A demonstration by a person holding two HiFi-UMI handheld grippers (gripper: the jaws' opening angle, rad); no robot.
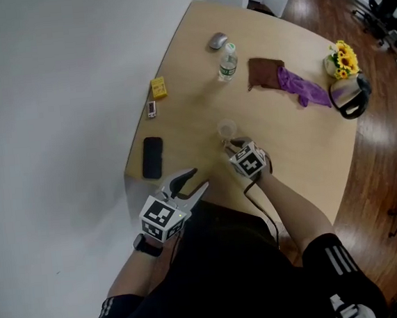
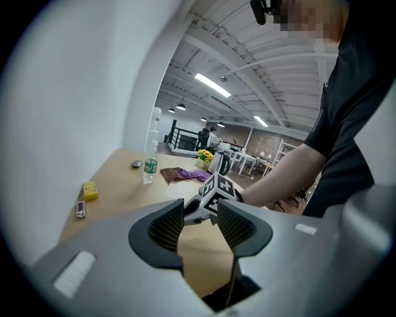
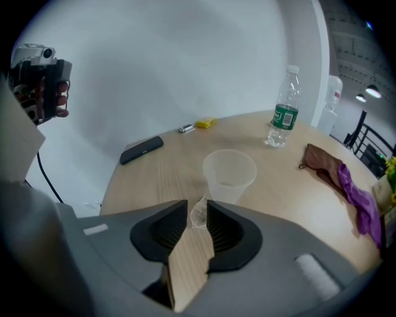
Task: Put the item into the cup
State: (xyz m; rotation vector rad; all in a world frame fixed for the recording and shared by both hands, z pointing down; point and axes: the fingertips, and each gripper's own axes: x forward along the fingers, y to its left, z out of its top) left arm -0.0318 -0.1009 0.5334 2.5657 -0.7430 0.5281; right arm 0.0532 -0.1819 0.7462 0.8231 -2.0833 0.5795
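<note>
A clear plastic cup (image 1: 227, 129) stands upright on the wooden table (image 1: 302, 145), and it also shows in the right gripper view (image 3: 229, 176) just past the jaw tips. My right gripper (image 1: 233, 146) sits low at the table right before the cup. A small clear item (image 3: 198, 214) lies between the tips of the right gripper (image 3: 198, 210), whose jaws stand slightly apart and do not visibly press on it. My left gripper (image 1: 191, 180) hovers open at the table's near edge with nothing between the jaws of the left gripper (image 2: 199, 213).
A black phone (image 1: 152, 157), a small lighter (image 1: 152, 109) and a yellow box (image 1: 159, 88) lie along the left edge. Farther back are a water bottle (image 1: 227, 62), a mouse (image 1: 218, 41), brown (image 1: 265, 72) and purple (image 1: 303, 87) cloths, flowers (image 1: 342, 59) and a kettle (image 1: 348, 96).
</note>
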